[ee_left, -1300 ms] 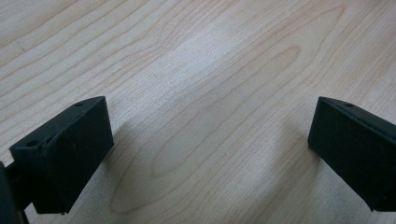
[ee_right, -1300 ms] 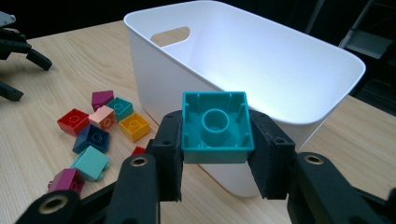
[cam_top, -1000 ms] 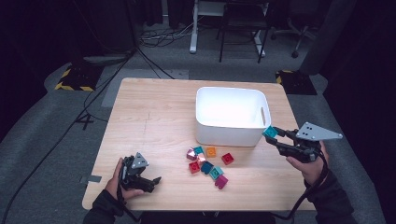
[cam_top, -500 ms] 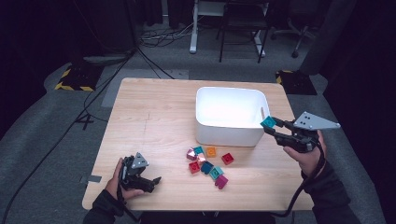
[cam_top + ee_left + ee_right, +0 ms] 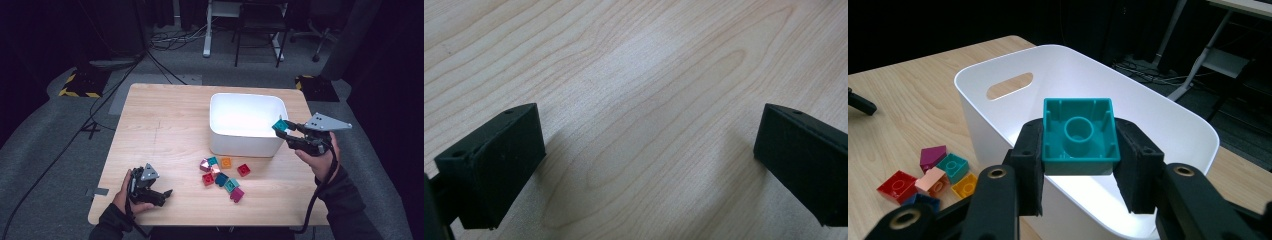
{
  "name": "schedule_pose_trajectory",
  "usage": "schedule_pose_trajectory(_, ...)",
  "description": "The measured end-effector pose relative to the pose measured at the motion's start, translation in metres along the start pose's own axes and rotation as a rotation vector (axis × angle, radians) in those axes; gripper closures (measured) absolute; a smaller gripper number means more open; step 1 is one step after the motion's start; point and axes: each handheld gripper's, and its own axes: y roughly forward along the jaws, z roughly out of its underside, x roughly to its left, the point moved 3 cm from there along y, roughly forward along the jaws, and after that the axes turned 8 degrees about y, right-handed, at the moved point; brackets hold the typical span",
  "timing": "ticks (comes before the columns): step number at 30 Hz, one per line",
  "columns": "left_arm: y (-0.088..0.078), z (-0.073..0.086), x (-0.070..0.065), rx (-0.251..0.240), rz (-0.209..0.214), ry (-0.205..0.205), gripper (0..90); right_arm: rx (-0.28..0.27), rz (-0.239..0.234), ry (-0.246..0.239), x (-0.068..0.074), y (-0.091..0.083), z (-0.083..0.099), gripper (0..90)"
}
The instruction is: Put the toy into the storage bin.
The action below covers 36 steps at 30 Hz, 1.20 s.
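Now, entry by position against the white bin (image 5: 247, 145), left to right.

Left gripper (image 5: 159, 194): well to the bin's near left, resting by the table's (image 5: 165, 120) front edge in the same place as a second ago. In the left gripper view its jaws stand wide apart with bare wood grain between them, released and holding nothing.

Loose bricks (image 5: 223, 173): a cluster on the table just in front of the bin's near wall, unmoved since the earlier frames. Reds, teals, an orange one and a magenta one can be told; others overlap, and their count is hard to make out.

Teal brick (image 5: 1079, 136): clenched between the pads of the right gripper (image 5: 285, 131). A second ago it hung outside the bin's right wall, lower down; it has since been carried up and inward and now sits over the bin's right rim. The right gripper view shows the hollow underside with its round tube facing the camera, so the studded face points away, toward the bin. The brick looks square, with no clear long axis. Its flanks are covered by the pads; the studs cannot be seen.

Bin interior: the floor is washed out by glare, and its contents cannot be told.
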Motion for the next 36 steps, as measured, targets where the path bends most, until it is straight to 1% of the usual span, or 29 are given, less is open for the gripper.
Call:
schedule_pose_trajectory(5,0.000,0.000,0.000,0.000,0.000,-0.001,0.2,0.007,0.005,0.001,0.001,0.007,-0.003,59.2)
schedule_pose_trajectory(9,0.000,0.000,0.000,0.000,-0.001,-0.003,0.2,0.022,0.008,-0.004,0.001,0.018,-0.006,59.2)
schedule_pose_trajectory(11,-0.001,0.000,-0.001,0.002,-0.007,-0.001,0.4,0.025,0.009,0.003,0.001,0.021,-0.007,59.2)
schedule_pose_trajectory(12,0.000,0.000,0.000,0.002,-0.004,0.002,0.5,0.025,0.009,-0.001,0.000,0.023,-0.008,59.2)
schedule_pose_trajectory(14,-0.001,0.000,0.000,0.002,-0.007,-0.001,0.6,0.028,0.005,0.014,0.000,0.027,-0.009,59.2)
schedule_pose_trajectory(15,0.000,0.000,-0.001,0.002,-0.001,-0.001,0.6,0.026,0.006,0.015,-0.001,0.030,-0.009,59.2)
schedule_pose_trajectory(16,0.000,0.000,-0.001,0.002,-0.002,-0.001,0.6,0.037,0.008,0.022,-0.002,0.032,-0.009,59.2)
schedule_pose_trajectory(17,0.000,0.000,-0.001,0.002,-0.002,-0.001,0.6,0.039,0.011,0.016,-0.003,0.034,-0.009,59.2)
schedule_pose_trajectory(20,0.000,0.000,-0.001,0.002,-0.001,-0.001,0.6,0.053,0.023,0.016,-0.005,0.041,-0.010,59.2)
schedule_pose_trajectory(21,0.000,0.001,-0.001,0.002,-0.003,0.001,0.6,0.060,0.026,0.026,-0.005,0.042,-0.009,59.2)
schedule_pose_trajectory(22,0.000,0.001,-0.001,0.001,-0.004,0.000,0.6,0.060,0.029,0.021,-0.006,0.044,-0.009,59.2)
schedule_pose_trajectory(24,0.000,0.001,-0.001,0.002,-0.002,0.001,0.6,0.063,0.030,0.035,-0.008,0.048,-0.009,59.2)
schedule_pose_trajectory(25,0.000,0.001,-0.001,0.002,-0.002,0.001,0.5,0.063,0.032,0.032,-0.009,0.050,-0.009,59.2)
schedule_pose_trajectory(26,0.000,0.001,-0.001,0.002,-0.001,0.000,0.5,0.063,0.032,0.032,-0.009,0.050,-0.009,59.2)
schedule_pose_trajectory(27,0.000,0.001,-0.001,0.001,-0.002,-0.001,0.5,0.069,0.032,0.044,-0.009,0.053,-0.008,59.2)
schedule_pose_trajectory(28,0.000,0.001,-0.001,0.001,-0.001,-0.003,0.5,0.073,0.033,0.038,-0.010,0.054,-0.007,59.2)
schedule_pose_trajectory(31,0.000,0.001,-0.001,0.002,-0.001,0.001,0.5,0.077,0.036,0.052,-0.010,0.057,-0.006,59.2)
schedule_pose_trajectory(32,0.000,0.001,-0.001,0.002,-0.001,0.001,0.5,0.082,0.038,0.045,-0.011,0.058,-0.006,59.2)
schedule_pose_trajectory(33,0.000,0.001,-0.001,0.003,-0.002,0.001,0.5,0.083,0.043,0.053,-0.010,0.059,-0.006,59.2)
schedule_pose_trajectory(34,0.000,0.001,-0.001,0.002,0.000,-0.001,0.5,0.089,0.043,0.048,-0.011,0.060,-0.005,59.1)
schedule_pose_trajectory(36,0.000,0.001,-0.001,0.002,-0.001,0.000,0.5,0.089,0.051,0.057,-0.011,0.062,-0.004,59.1)
